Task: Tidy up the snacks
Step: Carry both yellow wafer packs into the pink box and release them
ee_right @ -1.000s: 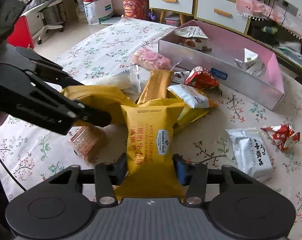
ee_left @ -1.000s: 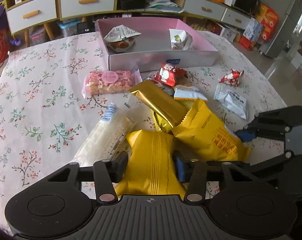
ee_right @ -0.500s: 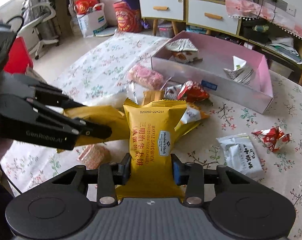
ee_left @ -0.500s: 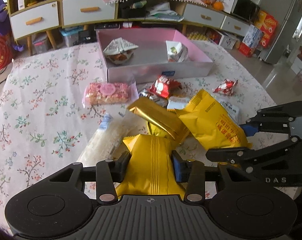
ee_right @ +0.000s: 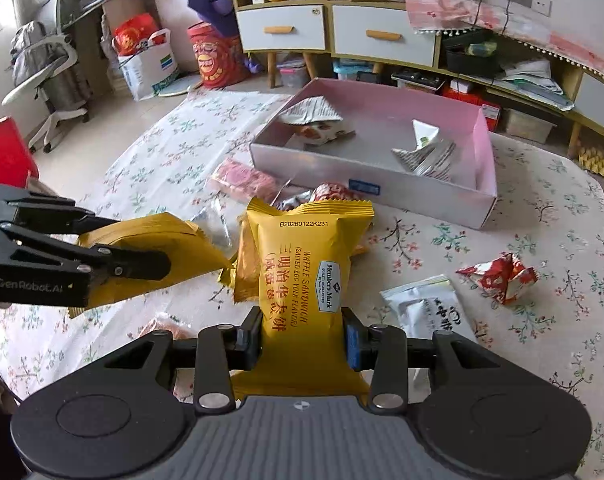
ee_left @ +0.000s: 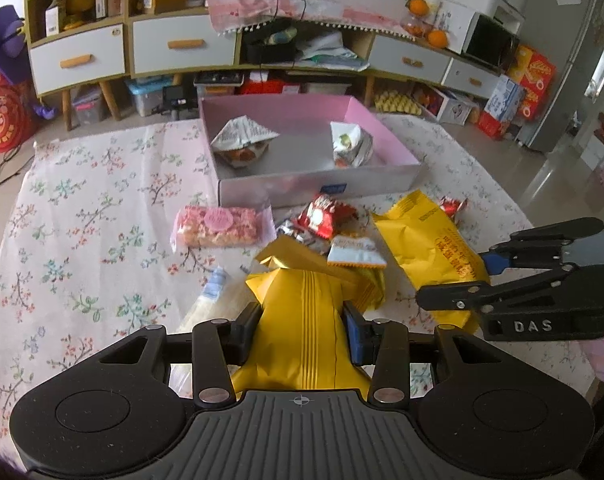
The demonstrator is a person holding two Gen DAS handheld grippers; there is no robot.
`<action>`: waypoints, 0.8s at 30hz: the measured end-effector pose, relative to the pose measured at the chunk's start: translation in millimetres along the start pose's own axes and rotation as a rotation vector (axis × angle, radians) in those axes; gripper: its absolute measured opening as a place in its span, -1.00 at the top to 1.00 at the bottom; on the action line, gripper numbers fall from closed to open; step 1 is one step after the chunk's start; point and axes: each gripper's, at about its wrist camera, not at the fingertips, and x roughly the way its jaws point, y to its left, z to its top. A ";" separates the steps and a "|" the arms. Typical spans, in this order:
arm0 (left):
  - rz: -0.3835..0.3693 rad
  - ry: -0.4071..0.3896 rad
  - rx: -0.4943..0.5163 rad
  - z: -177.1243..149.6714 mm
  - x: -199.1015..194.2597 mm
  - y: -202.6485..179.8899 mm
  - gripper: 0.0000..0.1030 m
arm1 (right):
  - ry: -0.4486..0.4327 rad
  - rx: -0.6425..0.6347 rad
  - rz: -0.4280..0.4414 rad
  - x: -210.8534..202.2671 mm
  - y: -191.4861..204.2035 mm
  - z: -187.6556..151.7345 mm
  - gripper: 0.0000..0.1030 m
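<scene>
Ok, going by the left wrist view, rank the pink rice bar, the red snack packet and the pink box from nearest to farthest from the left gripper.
1. Pink rice bar, ahead and left of the left gripper.
2. Red snack packet, ahead, slightly right; close to the bar's range, so hard to separate.
3. Pink box, clearly farthest, behind both.

We've got two yellow snack packs (ee_left: 302,312) (ee_right: 305,276) lifted up, more loose snacks (ee_left: 325,220) on the bench, two wrapped ones in the pink box (ee_left: 381,116).

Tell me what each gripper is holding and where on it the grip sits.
Left gripper: a plain yellow snack packet, pinched across its lower middle. Right gripper: a yellow waffle sandwich packet, squeezed near its bottom end, printed face up.
</scene>
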 end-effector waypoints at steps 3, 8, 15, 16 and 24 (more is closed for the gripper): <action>0.001 -0.007 -0.019 5.3 1.9 0.9 0.23 | -0.002 0.037 0.001 0.5 -7.3 5.5 0.65; 0.018 -0.027 -0.046 17.2 4.7 0.5 0.24 | -0.033 0.089 -0.002 -4.0 -18.3 16.7 0.65; 0.037 -0.068 -0.071 39.2 10.1 -1.1 0.24 | -0.054 0.117 -0.013 -3.7 -29.9 32.2 0.65; 0.040 -0.072 -0.074 42.2 12.0 -1.2 0.24 | -0.058 0.121 -0.015 -3.7 -31.2 35.2 0.65; 0.035 -0.104 -0.108 65.7 37.5 -4.6 0.24 | -0.094 0.181 -0.008 4.4 -45.4 63.5 0.65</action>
